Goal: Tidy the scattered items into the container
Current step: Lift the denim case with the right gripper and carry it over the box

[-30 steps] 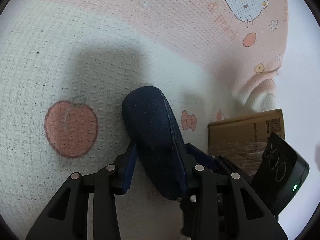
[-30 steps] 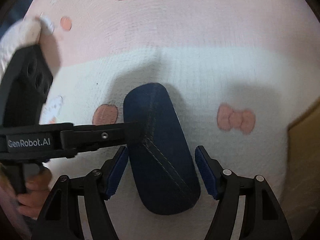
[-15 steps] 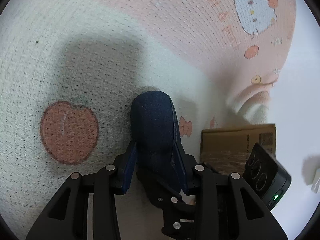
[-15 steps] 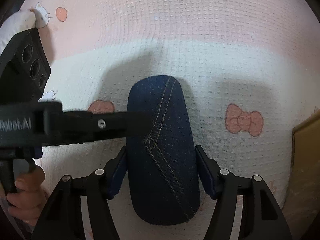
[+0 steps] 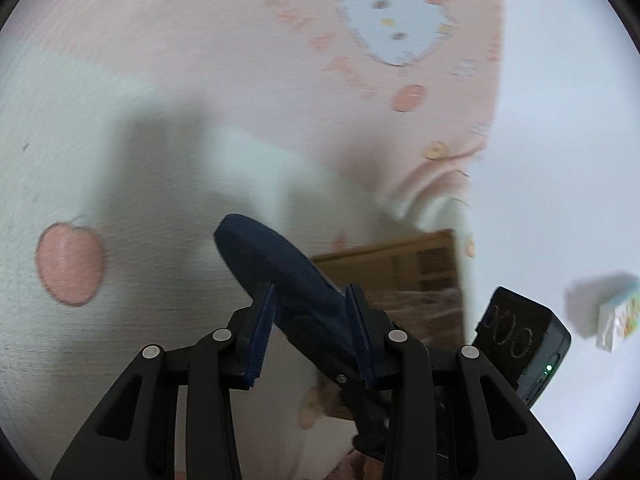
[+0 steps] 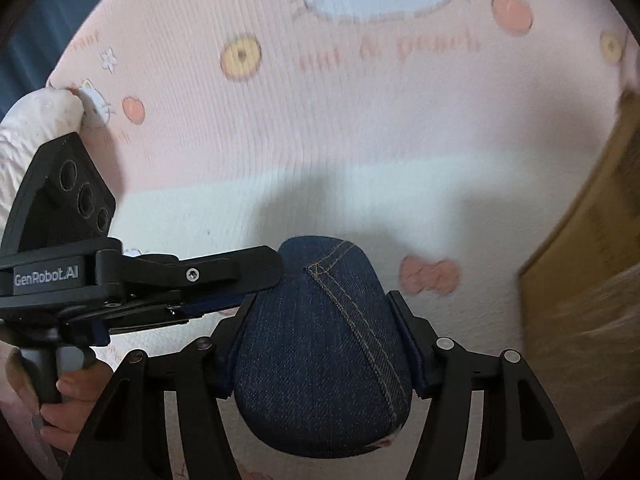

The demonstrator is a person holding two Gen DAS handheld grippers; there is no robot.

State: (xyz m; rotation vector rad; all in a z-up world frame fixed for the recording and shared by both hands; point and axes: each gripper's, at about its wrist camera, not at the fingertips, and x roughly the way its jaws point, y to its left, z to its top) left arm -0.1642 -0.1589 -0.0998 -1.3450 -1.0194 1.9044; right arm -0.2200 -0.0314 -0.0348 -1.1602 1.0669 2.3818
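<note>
A dark blue denim case (image 6: pixel 320 344) with tan stitching is held above the pink and white Hello Kitty blanket (image 6: pixel 360 120). My right gripper (image 6: pixel 320 340) is shut on the case across its width. My left gripper (image 5: pixel 310 336) is shut on the same case (image 5: pixel 280 276) across its thin edge; it shows from the side in the right wrist view (image 6: pixel 224 276). A cardboard box (image 5: pixel 400 276) sits just behind the case in the left wrist view and at the right edge of the right wrist view (image 6: pixel 588 280).
A small white packet (image 5: pixel 616 320) lies on the white surface at the far right. The blanket's edge (image 5: pixel 480 160) folds down beside the box. A hand (image 6: pixel 68 392) holds the left gripper's handle.
Both grippers have lifted the denim case off the blanket and carried it toward the cardboard box. The right gripper has closed onto the case. The views are blurred with motion.
</note>
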